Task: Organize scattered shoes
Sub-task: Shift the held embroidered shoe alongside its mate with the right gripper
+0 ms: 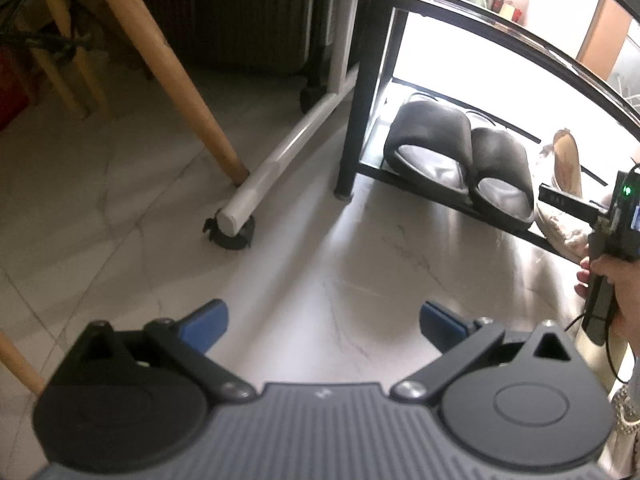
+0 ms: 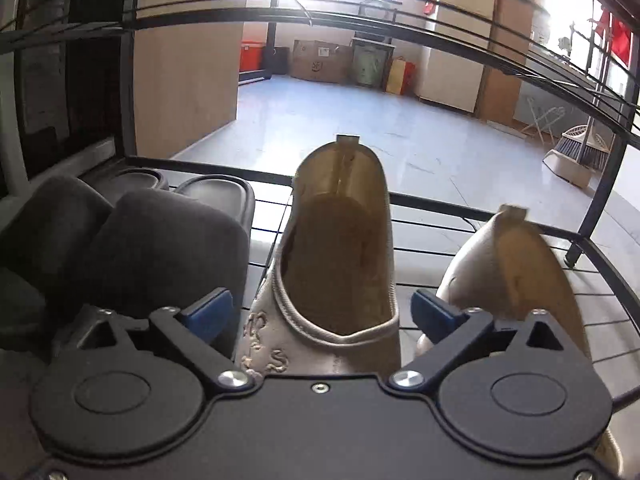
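Note:
A beige slip-on shoe (image 2: 340,248) stands on the bottom shelf of the black wire shoe rack (image 2: 460,208), heel away from me. My right gripper (image 2: 322,316) is open with its blue pads on either side of the shoe's toe end, a gap showing on each side. A second beige shoe (image 2: 516,264) leans on its right. Two black slippers (image 2: 160,248) sit to its left. In the left wrist view the slippers (image 1: 432,140) and a beige shoe (image 1: 568,160) show in the rack (image 1: 352,120). My left gripper (image 1: 324,320) hangs open over bare floor.
A wooden chair leg (image 1: 180,80), a white bar on a caster (image 1: 280,152) and a dark suitcase (image 1: 248,12) stand left of the rack. A hand (image 1: 616,280) holds the right gripper's handle. Beyond the rack lie open floor, a cardboard box (image 2: 320,60) and a broom with dustpan (image 2: 580,152).

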